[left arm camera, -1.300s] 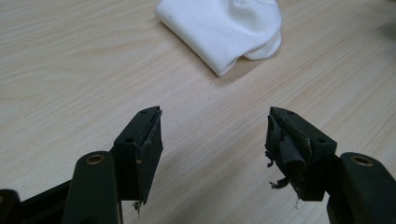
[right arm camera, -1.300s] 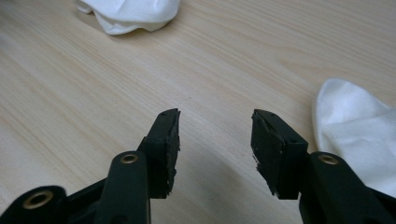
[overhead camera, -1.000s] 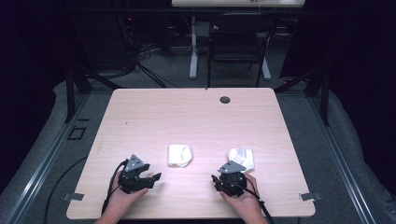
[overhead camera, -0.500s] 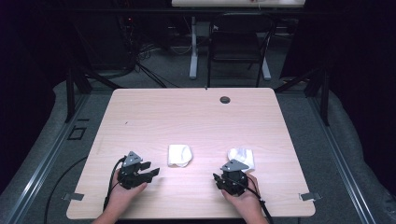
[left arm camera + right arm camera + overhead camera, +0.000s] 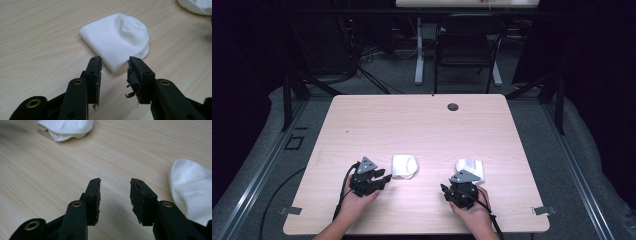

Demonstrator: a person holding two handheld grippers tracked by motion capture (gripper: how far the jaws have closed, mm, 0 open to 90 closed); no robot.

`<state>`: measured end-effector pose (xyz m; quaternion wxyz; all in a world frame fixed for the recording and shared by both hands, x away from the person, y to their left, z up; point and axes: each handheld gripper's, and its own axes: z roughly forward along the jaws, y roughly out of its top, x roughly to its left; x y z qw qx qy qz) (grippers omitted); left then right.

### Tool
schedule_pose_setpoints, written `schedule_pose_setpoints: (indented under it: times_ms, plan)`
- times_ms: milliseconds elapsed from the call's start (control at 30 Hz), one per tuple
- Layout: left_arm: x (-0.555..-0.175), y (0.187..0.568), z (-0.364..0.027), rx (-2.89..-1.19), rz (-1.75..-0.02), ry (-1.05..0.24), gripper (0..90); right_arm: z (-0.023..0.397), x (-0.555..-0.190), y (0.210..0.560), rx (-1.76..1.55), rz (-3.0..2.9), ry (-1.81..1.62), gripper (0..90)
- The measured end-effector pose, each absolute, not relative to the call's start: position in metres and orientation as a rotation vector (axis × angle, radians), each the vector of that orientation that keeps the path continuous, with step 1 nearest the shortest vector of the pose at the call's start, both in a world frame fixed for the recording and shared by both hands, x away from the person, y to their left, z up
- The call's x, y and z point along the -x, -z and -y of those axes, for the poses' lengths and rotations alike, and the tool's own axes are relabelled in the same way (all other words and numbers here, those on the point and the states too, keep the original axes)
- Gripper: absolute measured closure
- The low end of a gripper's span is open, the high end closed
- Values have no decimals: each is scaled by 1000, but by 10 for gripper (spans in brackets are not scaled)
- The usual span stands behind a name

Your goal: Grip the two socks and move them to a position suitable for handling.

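Note:
Two white folded cloths lie on the wooden table (image 5: 412,125). The left cloth (image 5: 404,166) (image 5: 117,38) sits just ahead of my left gripper (image 5: 379,179) (image 5: 115,65), whose jaws stand open with the cloth's near corner right at their tips, nothing pinched. The right cloth (image 5: 471,168) (image 5: 192,190) lies close beside my right gripper (image 5: 453,190) (image 5: 115,185), off to the right of its open jaws, which hover over bare wood. In the right gripper view the left cloth (image 5: 66,126) shows far off at the top left. The right cloth (image 5: 197,5) peeks in at the top right of the left gripper view.
A small black round grommet (image 5: 453,106) sits near the table's far edge. Behind the table stand a dark chair (image 5: 467,45) and a white desk leg (image 5: 419,50). Cables trail from both grippers over the near edge.
My left gripper has moved right and a little forward, up to the left cloth's corner. The right gripper has barely shifted.

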<state>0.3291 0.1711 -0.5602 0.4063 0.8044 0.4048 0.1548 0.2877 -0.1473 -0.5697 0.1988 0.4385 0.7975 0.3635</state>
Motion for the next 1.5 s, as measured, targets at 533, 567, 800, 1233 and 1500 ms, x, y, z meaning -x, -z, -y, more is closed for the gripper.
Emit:
schedule_pose_setpoints:
  times_ms: [533, 567, 800, 1233, 1500]
  plan:
    - [-360, 567, -133, -2034, -1056, -427, 845, 151, -289, 570, -1243, -2229, -1032, 610]
    - [-361, 567, -130, -2035, -1047, -429, 855, 151, -289, 569, -1242, -2234, -1028, 610]
    - [-366, 570, -120, -2051, -1046, -444, 775, 154, -290, 569, -1258, -2226, -1051, 607]
    - [-369, 580, -119, -2087, -1069, -462, 643, 157, -292, 570, -1276, -2219, -1076, 598]
    - [-362, 581, -119, -2102, -1041, -448, 642, 157, -291, 570, -1247, -2207, -1067, 570]
